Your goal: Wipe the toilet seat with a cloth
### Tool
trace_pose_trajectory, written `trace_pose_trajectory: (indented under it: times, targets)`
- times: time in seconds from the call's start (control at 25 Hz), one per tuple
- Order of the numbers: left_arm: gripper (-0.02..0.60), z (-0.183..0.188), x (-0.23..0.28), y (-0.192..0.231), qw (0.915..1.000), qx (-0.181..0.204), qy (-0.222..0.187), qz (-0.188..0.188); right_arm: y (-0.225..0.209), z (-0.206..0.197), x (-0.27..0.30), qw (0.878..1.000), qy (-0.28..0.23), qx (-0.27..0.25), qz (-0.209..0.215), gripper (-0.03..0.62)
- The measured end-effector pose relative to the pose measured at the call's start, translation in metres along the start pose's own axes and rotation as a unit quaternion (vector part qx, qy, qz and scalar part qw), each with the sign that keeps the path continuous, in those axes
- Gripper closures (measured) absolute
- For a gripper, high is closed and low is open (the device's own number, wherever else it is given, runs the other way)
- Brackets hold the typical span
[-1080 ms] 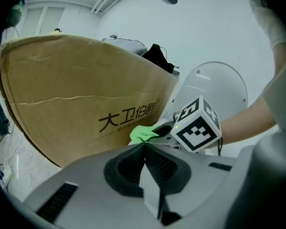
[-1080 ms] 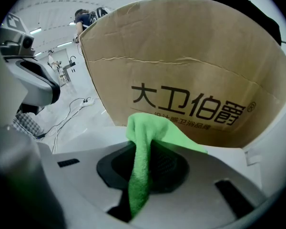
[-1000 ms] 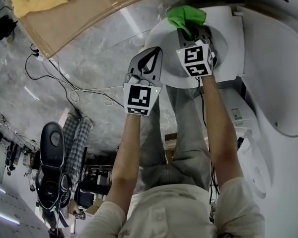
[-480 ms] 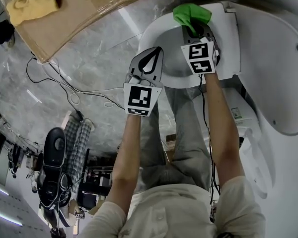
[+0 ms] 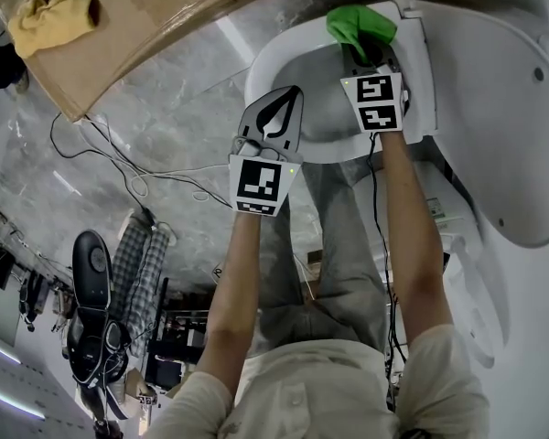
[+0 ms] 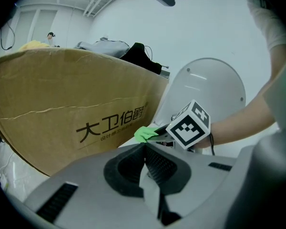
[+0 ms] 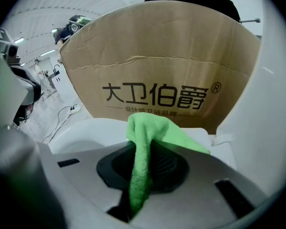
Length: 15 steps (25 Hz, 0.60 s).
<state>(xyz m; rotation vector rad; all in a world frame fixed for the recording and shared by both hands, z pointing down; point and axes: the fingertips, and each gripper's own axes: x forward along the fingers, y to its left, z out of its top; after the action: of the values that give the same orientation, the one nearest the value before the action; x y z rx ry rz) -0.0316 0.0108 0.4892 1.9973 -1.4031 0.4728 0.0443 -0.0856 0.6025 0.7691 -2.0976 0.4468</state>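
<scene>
Right claw (image 5: 364,55) is clamped on the green cloth (image 5: 357,23), and a fold hangs down between the jaws in the right gripper view. Over the last second the cloth has travelled along the toilet seat (image 5: 267,55) on the lid side, towards its rear end. It now sits at the back of the ring; contact with the seat can't be confirmed. Judgement: this pass is near its end, and the near and left arcs are likely still unwiped.

Left claw (image 5: 286,99) hovers over the left rim with jaws together and nothing between them.

Clearance: the cardboard box (image 5: 156,21) stands just behind the seat and the raised lid (image 5: 512,126) is close on the right. Open room lies back towards the front rim.
</scene>
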Motion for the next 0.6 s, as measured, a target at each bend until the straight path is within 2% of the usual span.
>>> trace_pose_trajectory:
  times: [0.6]
  targets:
    - [0.569,0.005,0.012,-0.036,0.9996,0.02,0.002,-0.021,-0.045,-0.024,-0.027,0.998,0.002,0.051,-0.036,0.549]
